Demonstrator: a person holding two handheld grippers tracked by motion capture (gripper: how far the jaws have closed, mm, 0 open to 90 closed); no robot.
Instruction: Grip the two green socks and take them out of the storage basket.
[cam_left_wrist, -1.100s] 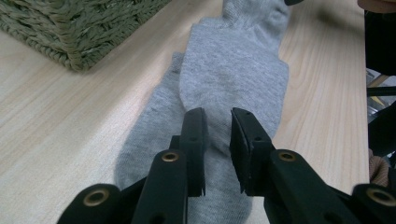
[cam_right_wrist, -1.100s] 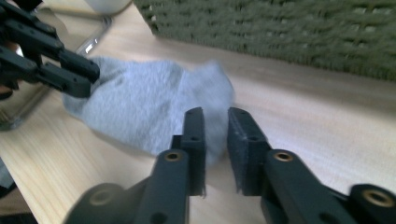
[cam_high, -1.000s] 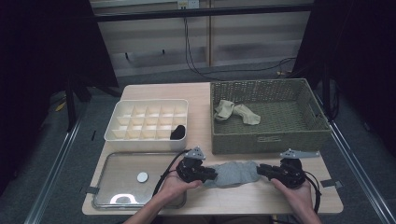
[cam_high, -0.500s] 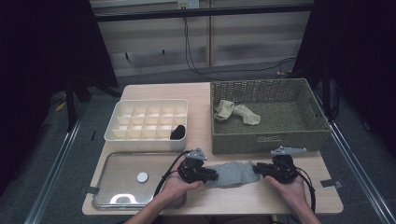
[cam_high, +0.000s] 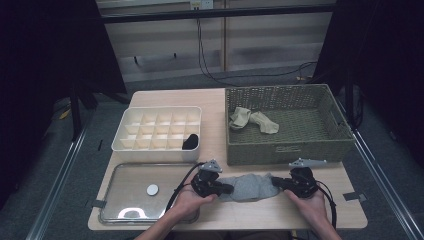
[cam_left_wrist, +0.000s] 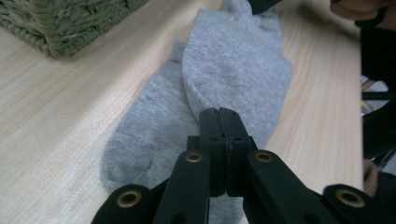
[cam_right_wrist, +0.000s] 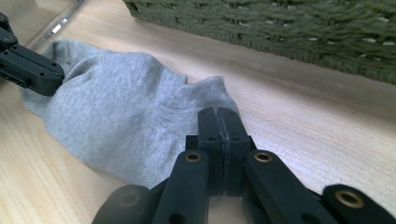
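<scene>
Two hand-held grippers (cam_high: 232, 189) (cam_high: 274, 183) pinch grey sock (cam_high: 250, 186) ends | pinched fabric hidden between jaws

Both forearms come in from the near edge of the high view, hands low and level, knuckles up, each wrapped around its tool. The left hand-held gripper (cam_high: 226, 188) points toward the person's right; the right hand-held gripper (cam_high: 276, 183) points back toward it, so the two face each other tip to tip, a little apart. On each the black jaws are pressed together with no gap between them.
</scene>
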